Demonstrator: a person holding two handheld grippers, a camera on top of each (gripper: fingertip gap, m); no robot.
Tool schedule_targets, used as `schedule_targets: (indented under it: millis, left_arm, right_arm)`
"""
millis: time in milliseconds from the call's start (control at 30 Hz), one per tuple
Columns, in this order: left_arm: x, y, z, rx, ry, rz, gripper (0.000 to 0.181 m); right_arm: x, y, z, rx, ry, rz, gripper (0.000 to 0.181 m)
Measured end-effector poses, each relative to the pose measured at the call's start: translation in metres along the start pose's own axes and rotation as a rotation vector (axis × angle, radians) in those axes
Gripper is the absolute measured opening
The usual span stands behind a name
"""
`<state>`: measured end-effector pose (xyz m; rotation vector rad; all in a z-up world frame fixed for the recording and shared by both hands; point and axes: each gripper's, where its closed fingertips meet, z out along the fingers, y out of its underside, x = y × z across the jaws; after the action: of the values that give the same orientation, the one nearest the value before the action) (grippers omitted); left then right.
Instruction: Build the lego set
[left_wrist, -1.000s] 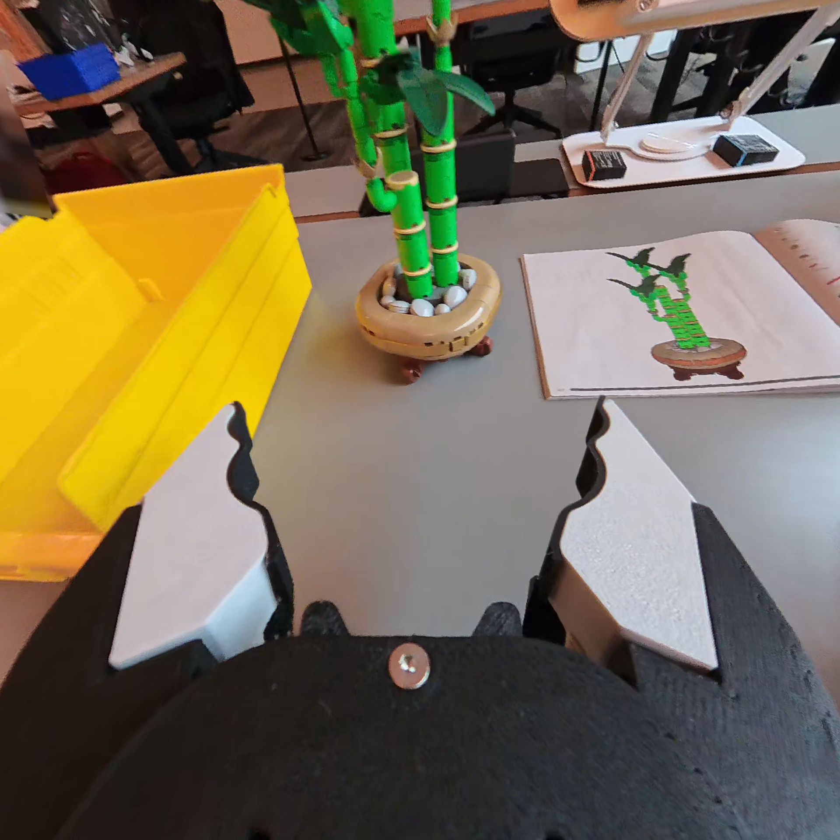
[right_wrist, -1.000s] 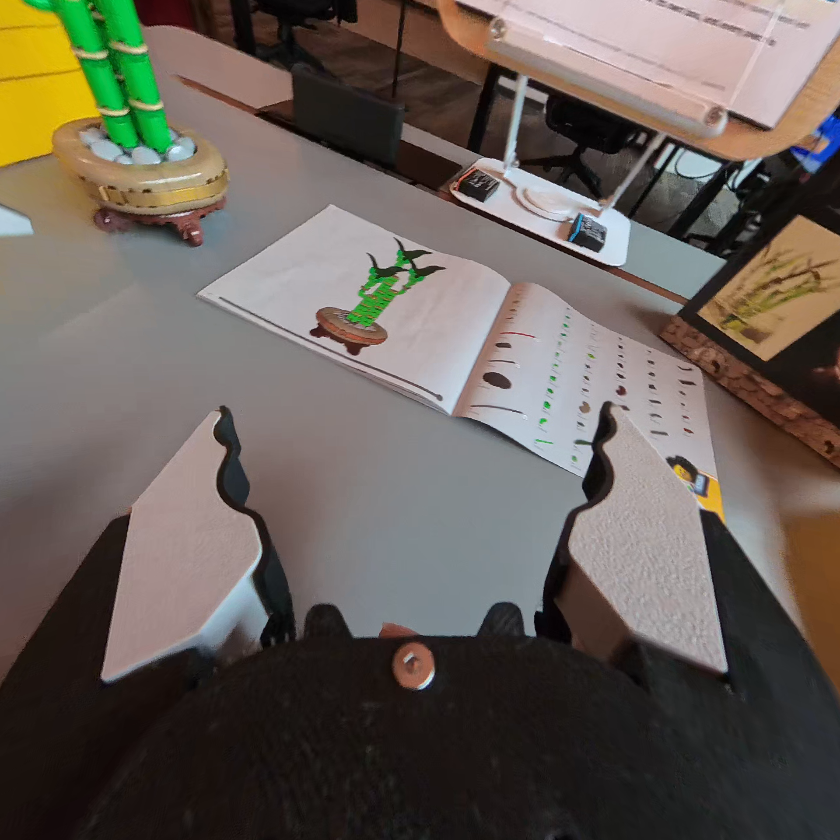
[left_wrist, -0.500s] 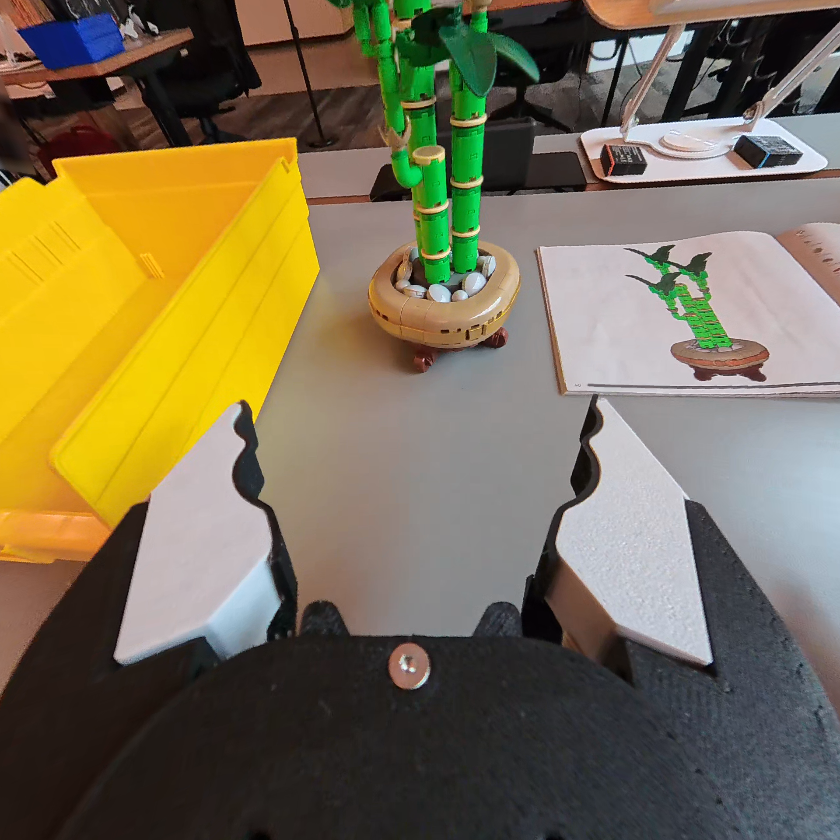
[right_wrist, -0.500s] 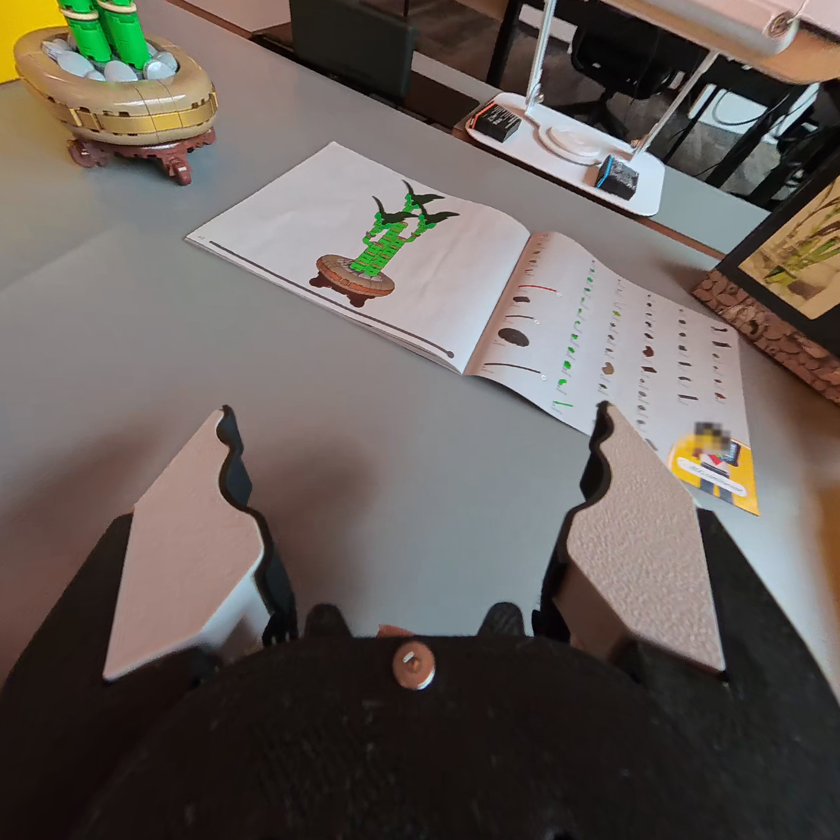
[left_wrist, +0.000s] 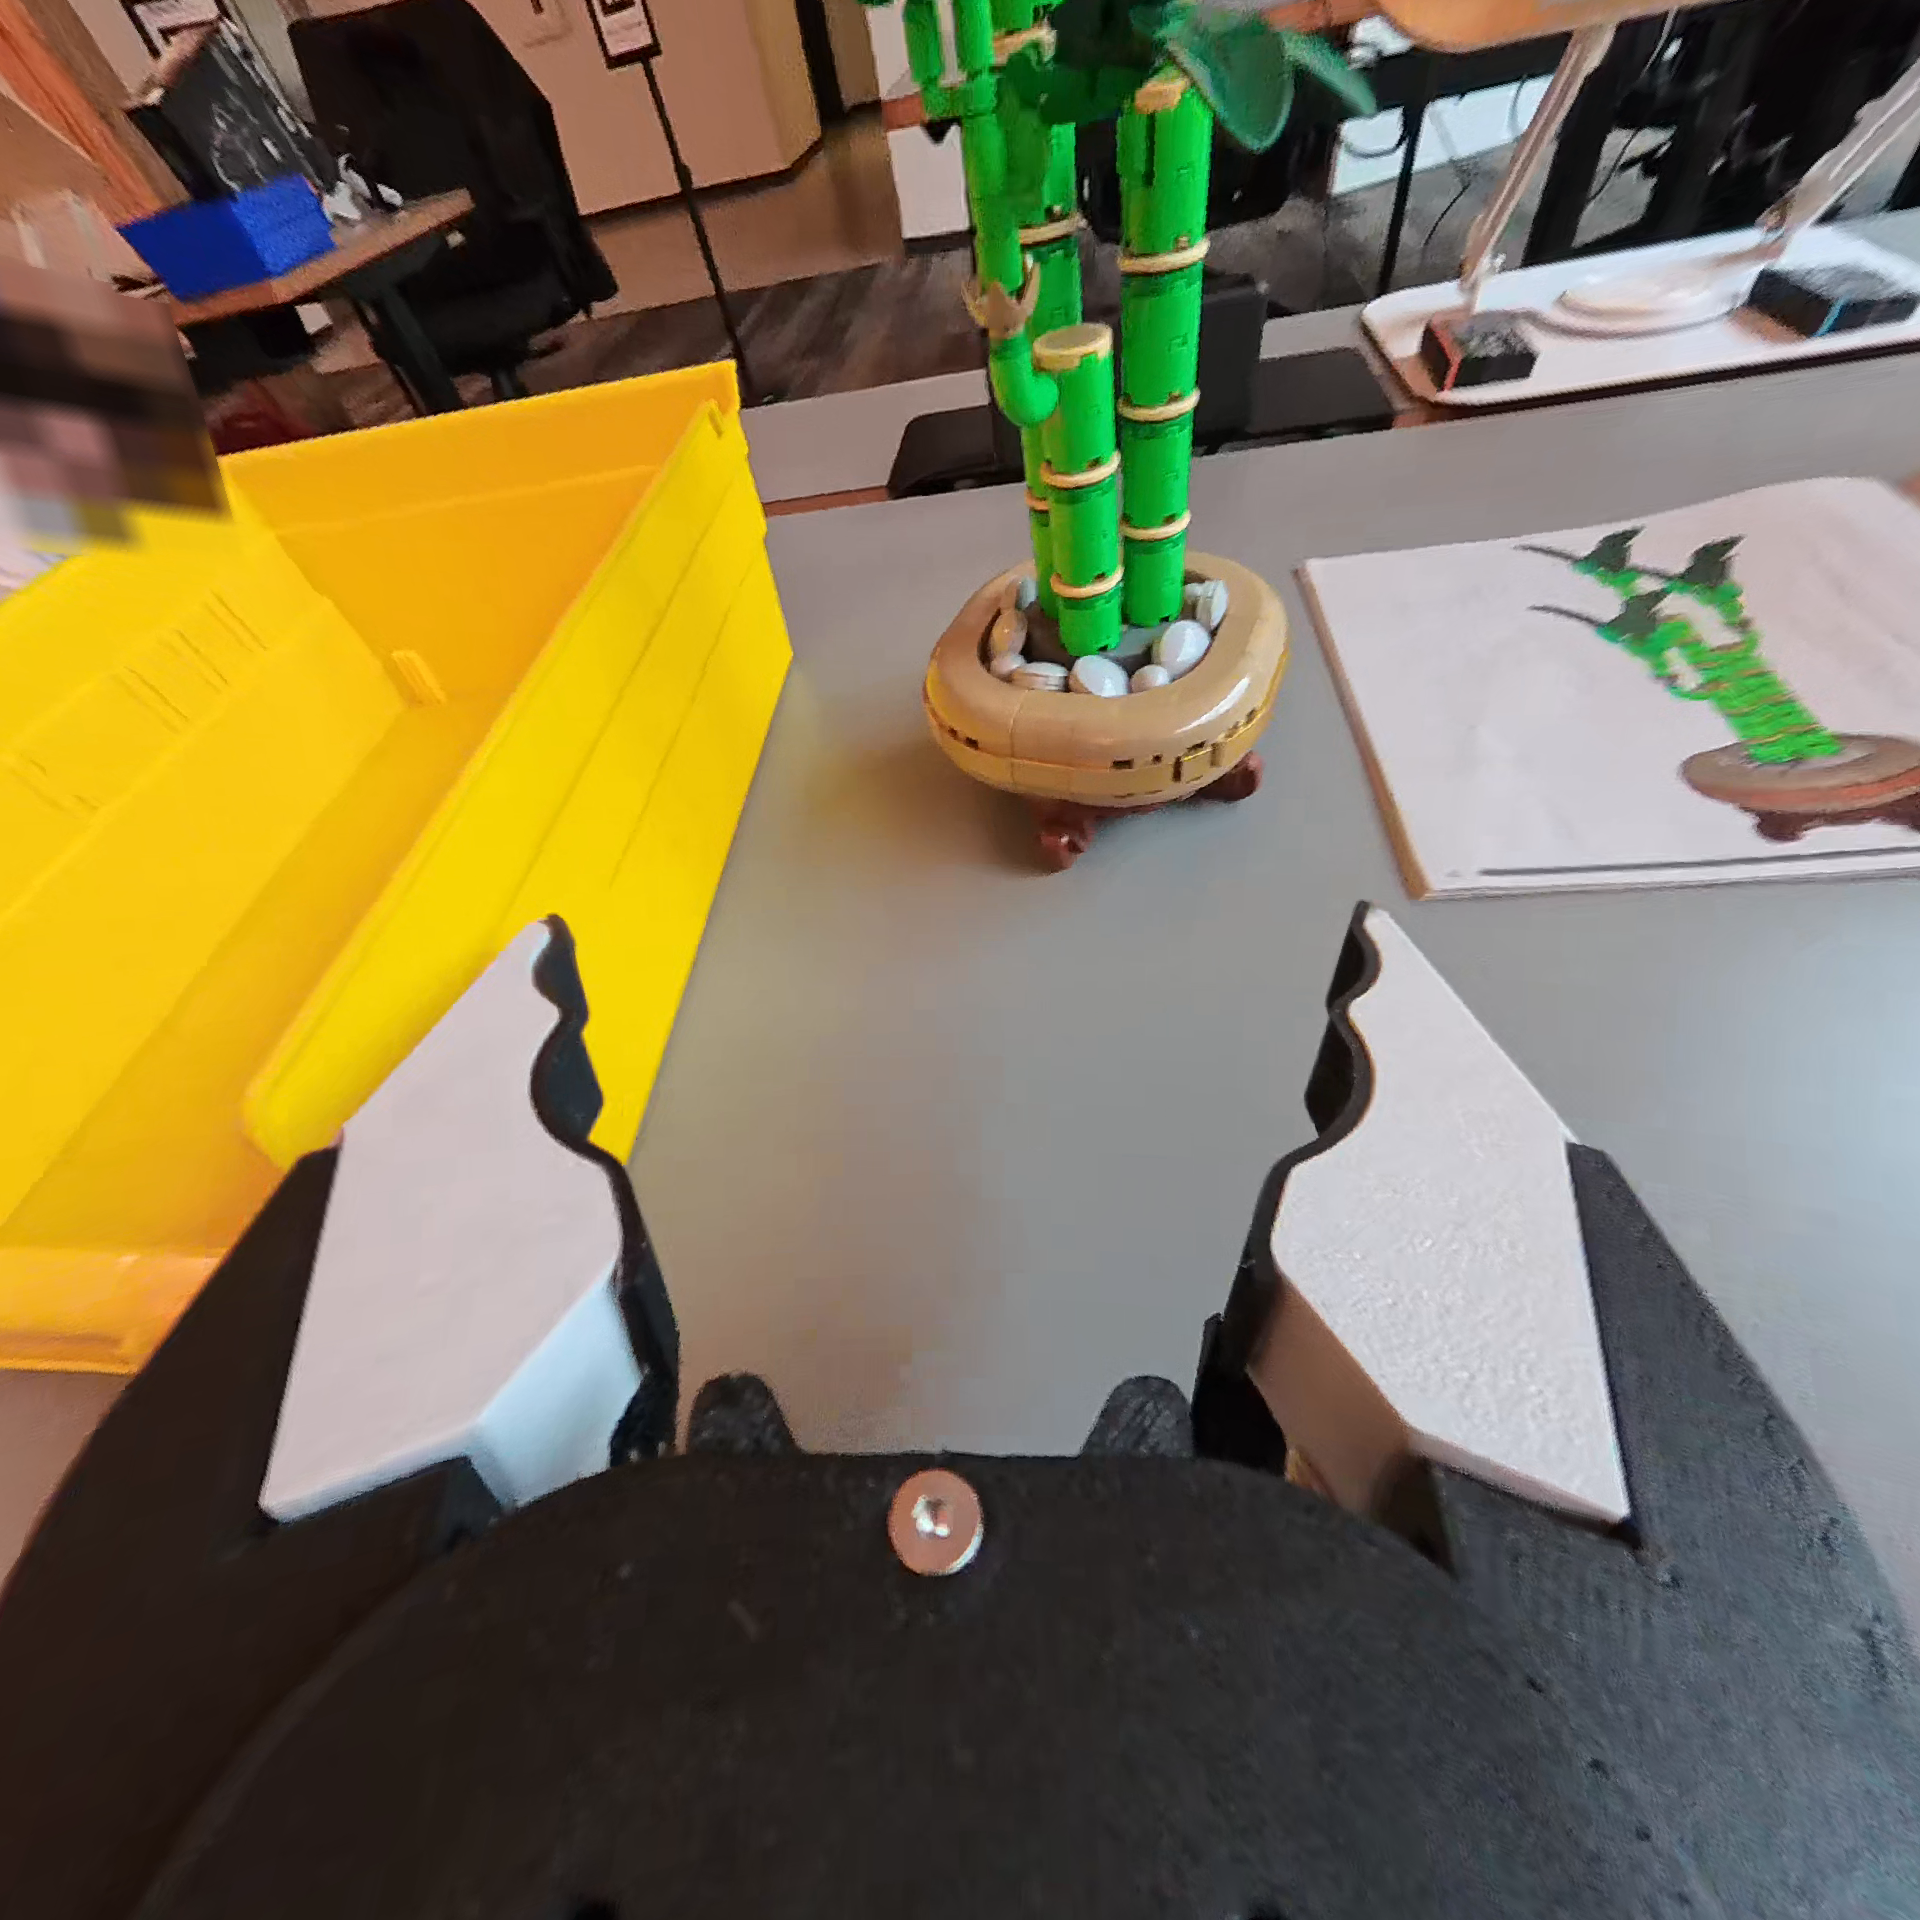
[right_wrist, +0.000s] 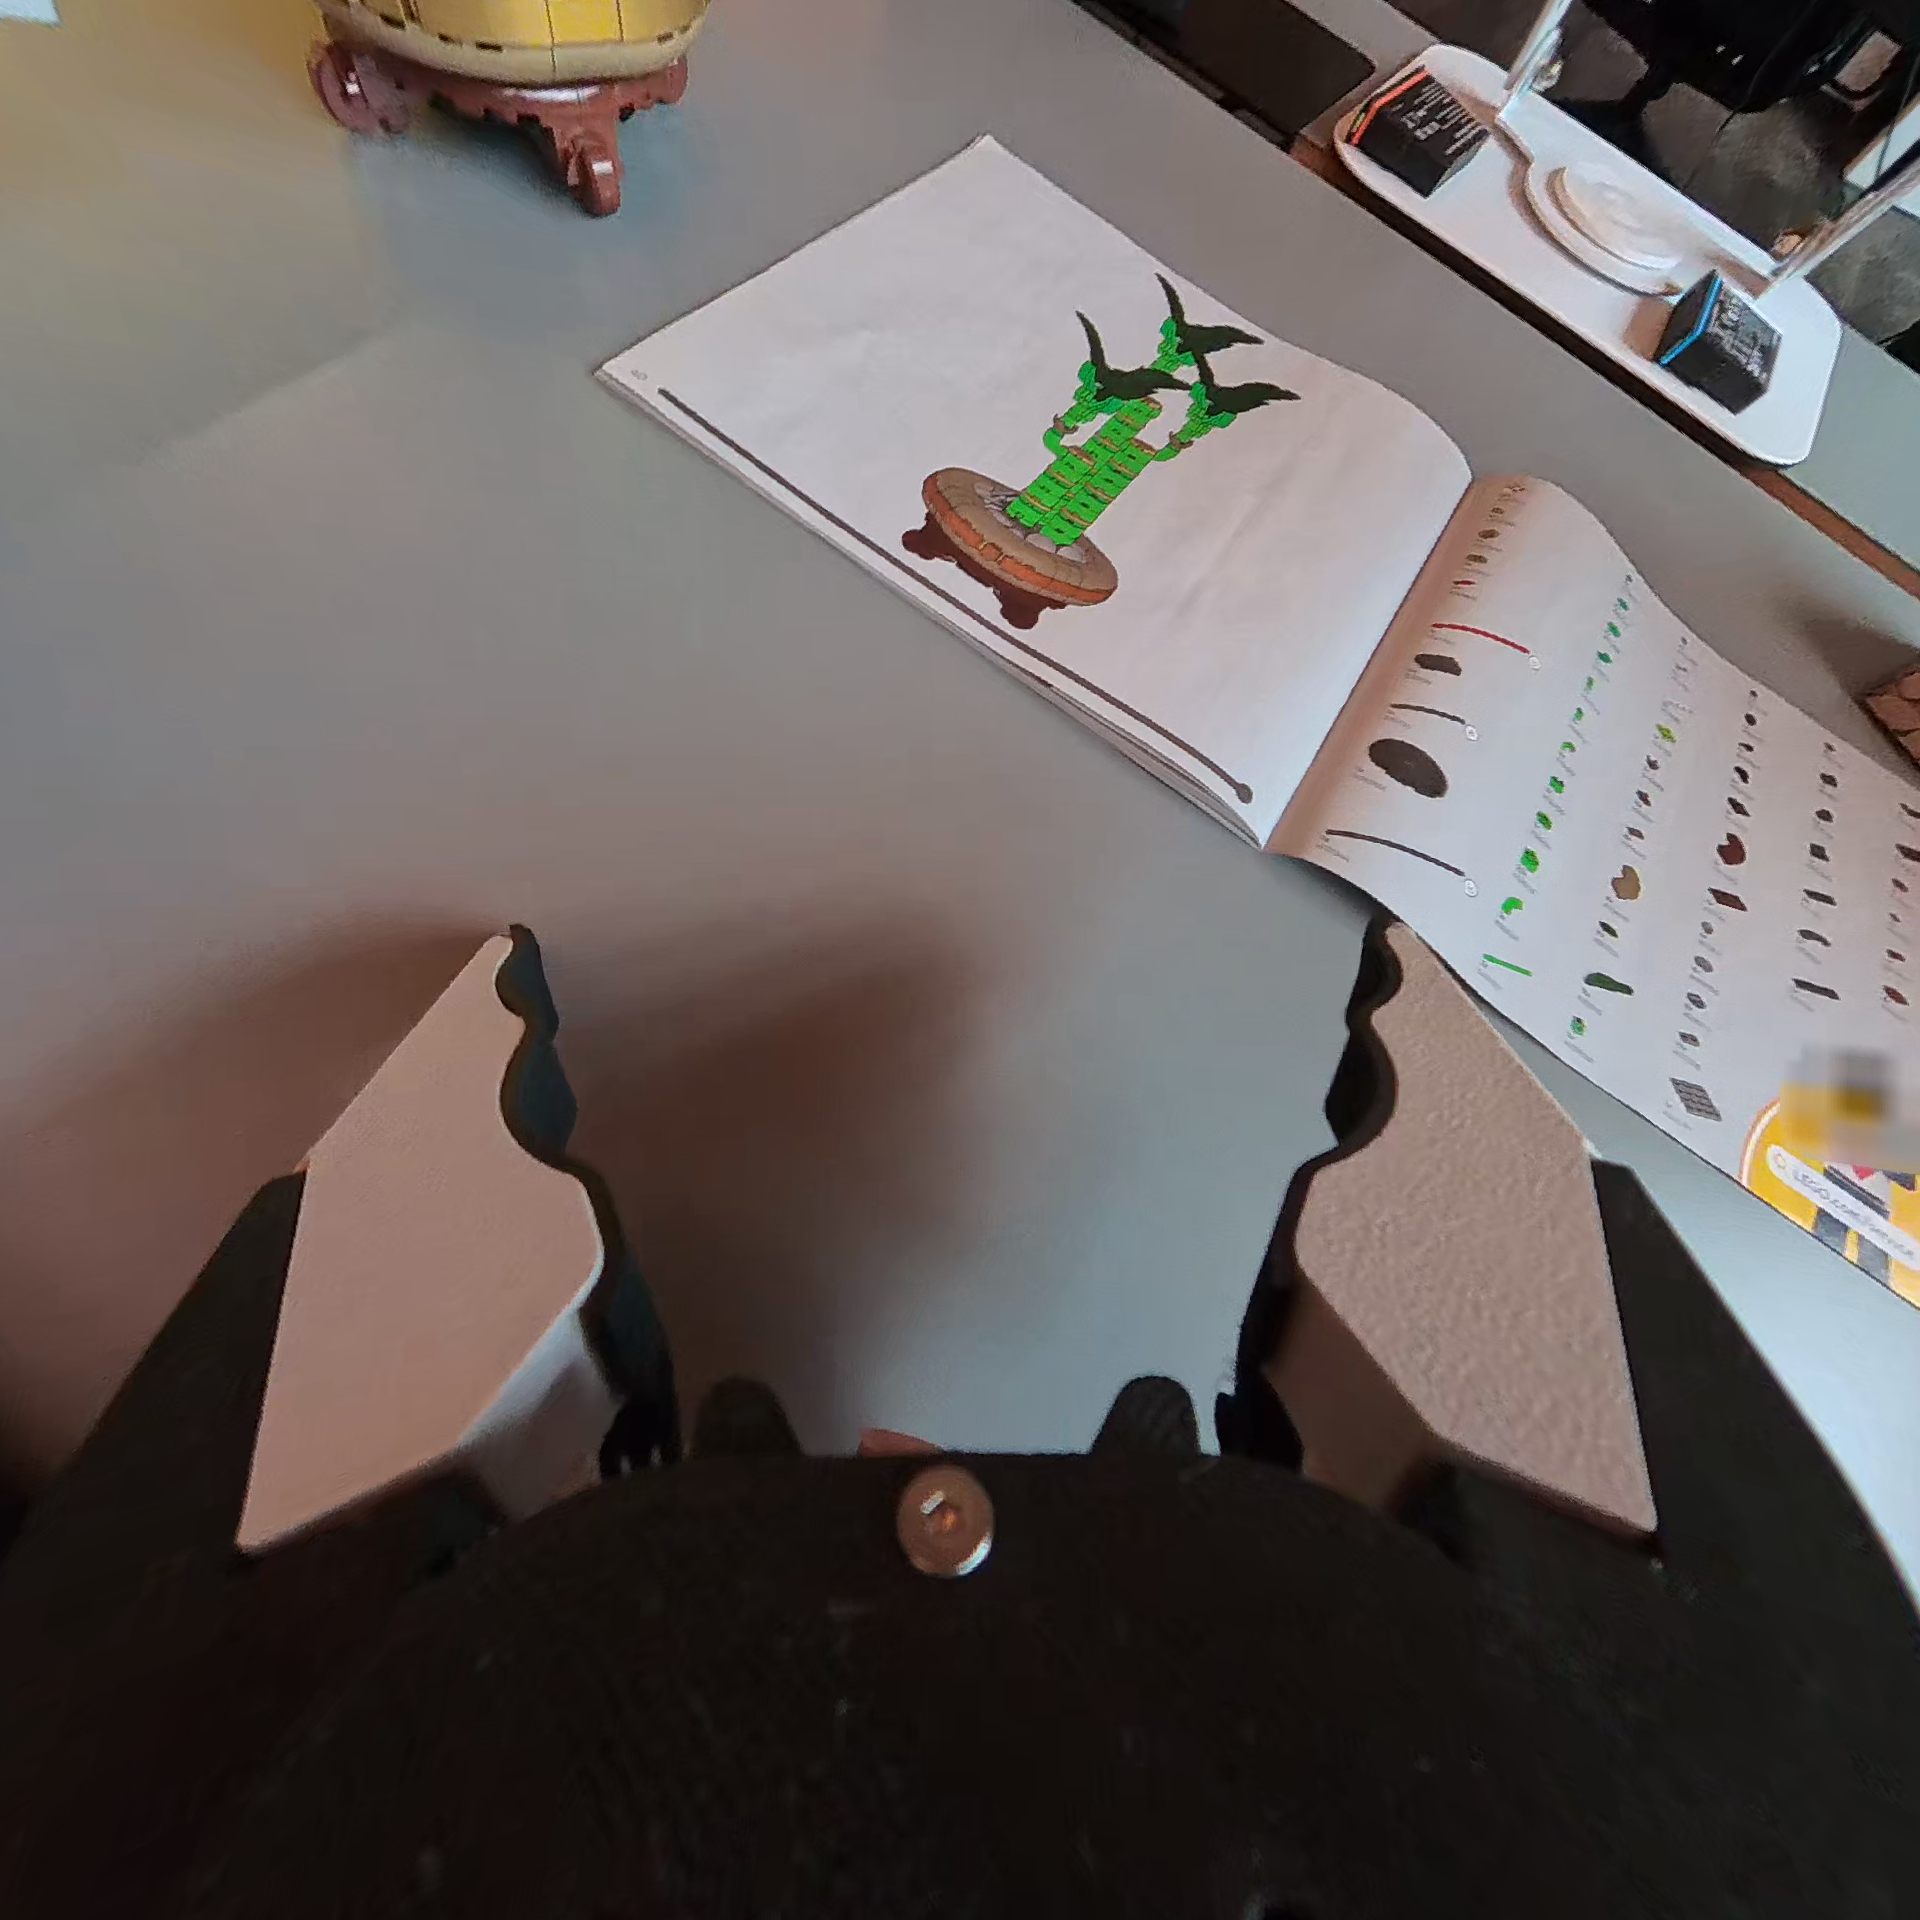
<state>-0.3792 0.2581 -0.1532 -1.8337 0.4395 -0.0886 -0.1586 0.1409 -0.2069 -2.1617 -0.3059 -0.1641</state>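
- Left wrist view: the left gripper (left_wrist: 956, 956) hangs spread and empty over the table (left_wrist: 935, 1091); the bamboo model (left_wrist: 1107, 665) stands upright at twelve o'clock, well apart, stalks vertical.
- The yellow bin (left_wrist: 343, 790) sits at ten o'clock.
- The right gripper (right_wrist: 945, 956), also spread and empty, is pitched down at the table; only the model's base shows, at eleven o'clock, with the instruction booklet (right_wrist: 1195, 540) at one.
- The left looks nearer.

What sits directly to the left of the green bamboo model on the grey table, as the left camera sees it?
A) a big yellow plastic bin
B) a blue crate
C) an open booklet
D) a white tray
A: in the left wrist view the yellow bin stands on the table just left of the bamboo model, while the open booklet lies to its right.
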Motion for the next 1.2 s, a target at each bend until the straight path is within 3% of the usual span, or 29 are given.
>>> schedule_targets:
  millis: [233,467,667,800,967,1133,1200]
  left_arm:
    - [-0.008,-0.005,0.003,0.056,-0.002,-0.05,0.142]
    - [-0.004,-0.027,-0.01,0.194,0.002,-0.045,0.139]
    - [-0.005,-0.017,-0.007,0.138,-0.025,-0.006,0.139]
    - [-0.008,-0.01,-0.003,0.1,-0.03,-0.024,0.137]
    - [-0.006,0.021,0.011,-0.103,0.006,-0.055,0.136]
    - [-0.002,0.033,0.016,-0.183,0.035,-0.057,0.135]
    - [-0.002,0.037,0.017,-0.213,0.038,-0.054,0.135]
  right_arm:
    - [-0.008,-0.01,0.001,0.039,-0.006,0.008,0.148]
    - [-0.04,-0.09,0.004,0.355,-0.105,0.023,0.147]
    - [-0.05,-0.117,0.029,0.397,-0.11,0.043,0.143]
    - [-0.055,-0.11,0.043,0.334,-0.124,0.039,0.14]
    - [-0.069,-0.086,0.065,0.126,-0.215,0.064,0.136]
    - [-0.081,-0.062,0.082,-0.078,-0.284,0.054,0.134]
    - [-0.081,-0.061,0.084,-0.091,-0.282,0.058,0.136]
